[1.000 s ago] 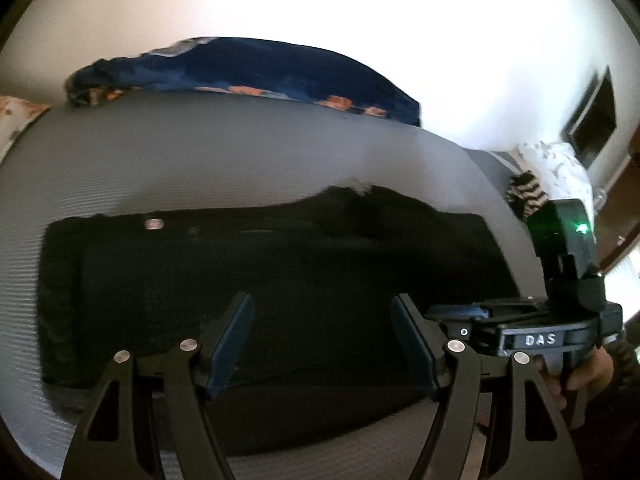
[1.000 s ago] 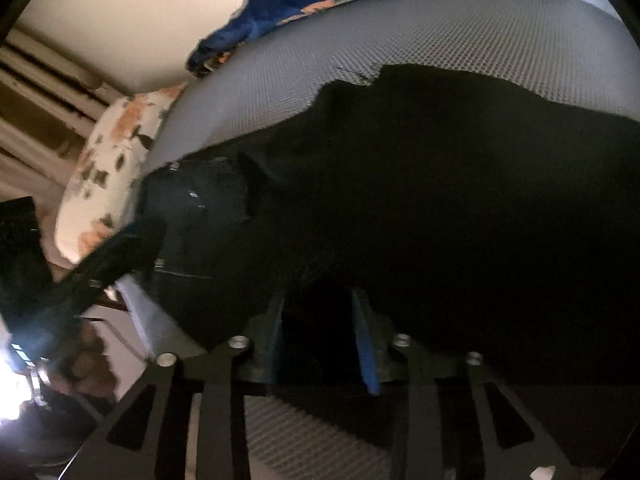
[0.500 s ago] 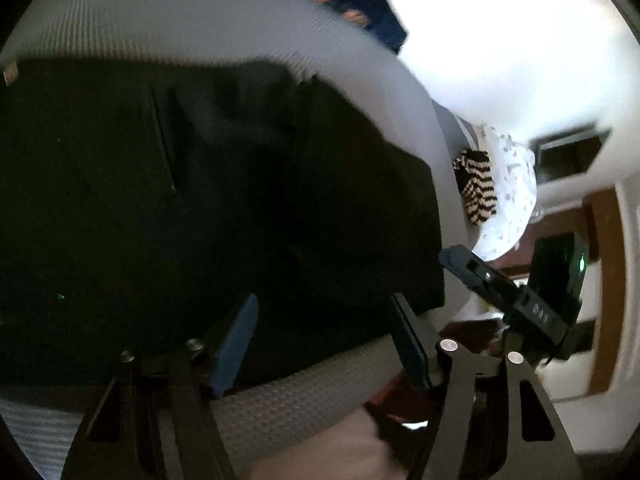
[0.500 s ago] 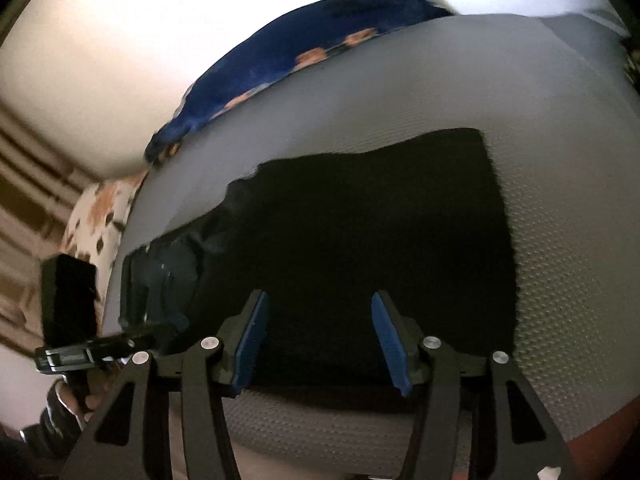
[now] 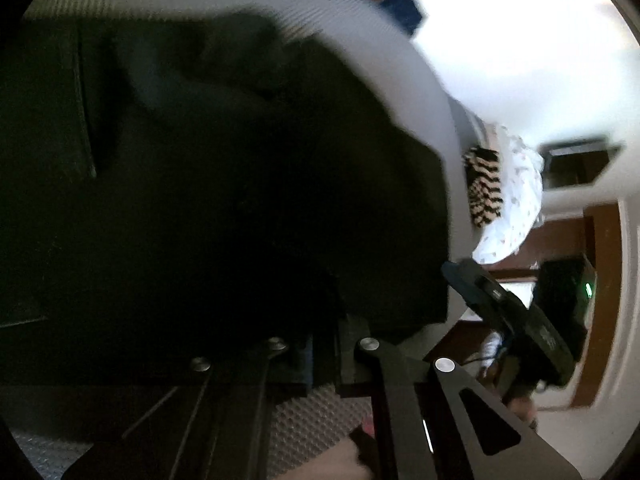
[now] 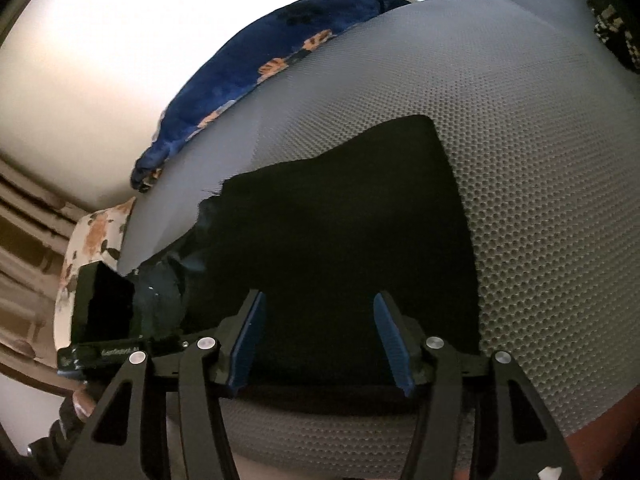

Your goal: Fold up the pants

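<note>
The black pants lie folded on a grey honeycomb mat. In the left wrist view they fill most of the frame, blurred. My left gripper is shut on the near edge of the pants, its fingers close together with dark cloth between them. My right gripper is open and empty, its blue pads spread over the pants' near edge. The right gripper also shows in the left wrist view, off the pants' right end. The left gripper's body shows at the left in the right wrist view.
A dark blue blanket with orange prints lies along the mat's far edge by the white wall. A floral pillow sits at the left. A striped cloth and a white dotted pillow lie beyond the mat's right end.
My right gripper let go of the pants, opened and drew back. My left gripper moved down to the pants' near edge and shut on the cloth.
</note>
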`<state>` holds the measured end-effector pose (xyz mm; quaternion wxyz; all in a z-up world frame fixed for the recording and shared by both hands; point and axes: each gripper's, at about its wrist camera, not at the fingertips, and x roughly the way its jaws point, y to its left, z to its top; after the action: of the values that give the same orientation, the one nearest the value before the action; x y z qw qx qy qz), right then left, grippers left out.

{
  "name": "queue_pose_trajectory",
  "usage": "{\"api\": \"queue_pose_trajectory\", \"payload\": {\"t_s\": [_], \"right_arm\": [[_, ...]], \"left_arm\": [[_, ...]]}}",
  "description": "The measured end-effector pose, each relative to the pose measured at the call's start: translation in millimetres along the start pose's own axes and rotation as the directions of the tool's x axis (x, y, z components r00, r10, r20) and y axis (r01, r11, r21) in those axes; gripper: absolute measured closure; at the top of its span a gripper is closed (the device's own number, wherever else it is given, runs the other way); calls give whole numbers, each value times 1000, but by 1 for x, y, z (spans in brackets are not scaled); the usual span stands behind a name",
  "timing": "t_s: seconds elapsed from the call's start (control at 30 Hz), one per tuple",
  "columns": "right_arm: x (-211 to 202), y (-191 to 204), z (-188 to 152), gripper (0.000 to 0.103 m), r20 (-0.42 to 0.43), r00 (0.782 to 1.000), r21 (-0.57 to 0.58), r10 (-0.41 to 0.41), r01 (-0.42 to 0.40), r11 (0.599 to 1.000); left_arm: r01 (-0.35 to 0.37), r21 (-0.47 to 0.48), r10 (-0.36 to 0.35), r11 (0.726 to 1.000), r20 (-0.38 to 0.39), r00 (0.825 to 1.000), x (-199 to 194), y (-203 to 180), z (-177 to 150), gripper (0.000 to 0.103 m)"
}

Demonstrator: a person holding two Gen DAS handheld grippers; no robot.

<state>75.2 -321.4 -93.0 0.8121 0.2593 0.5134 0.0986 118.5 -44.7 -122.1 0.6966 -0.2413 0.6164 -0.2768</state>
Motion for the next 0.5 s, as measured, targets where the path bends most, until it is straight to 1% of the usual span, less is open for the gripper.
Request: {"api": "queue_pose_trajectory", "payload": {"t_s": [0.07,0.13,0.2,0.23,0.27,0.33,0.4,0.43,0.47,0.5], "right_arm": [[-1,0,-1,48,-8,1000,-17,-20,19,1000],[-1,3,-4,48,-17,999,-47,-37,36,998],[3,6,-8,47,-30,997,-89,-69,66,994],[7,8,-11,47,-39,996,-109,-82,77,991],[12,10,-14,47,-50,994,-131,-100,92,987],[26,15,-20,47,-66,984,-178,-164,150,972],[30,26,-26,42,-47,976,-256,-214,195,947],[32,30,-28,41,-48,971,-283,-236,214,935],[33,35,-29,41,-47,965,-308,-256,230,923],[32,37,-28,41,-45,964,-320,-261,233,918]], "left_arm": [[7,41,-9,999,40,999,-18,-8,-8,97],[2,56,-5,998,53,999,-29,-9,-15,97],[-45,84,41,995,51,998,-27,-6,-20,97],[-90,97,86,991,41,995,-20,-3,-21,97],[-113,100,110,989,31,993,-13,0,-22,96],[-171,135,170,976,23,985,5,3,-21,95],[-183,147,179,972,40,983,7,-1,-21,92],[-205,172,202,963,34,979,8,-5,-20,89],[-221,188,218,957,37,975,5,-6,-22,81],[-264,212,256,941,62,965,-2,-10,-23,76]]}}
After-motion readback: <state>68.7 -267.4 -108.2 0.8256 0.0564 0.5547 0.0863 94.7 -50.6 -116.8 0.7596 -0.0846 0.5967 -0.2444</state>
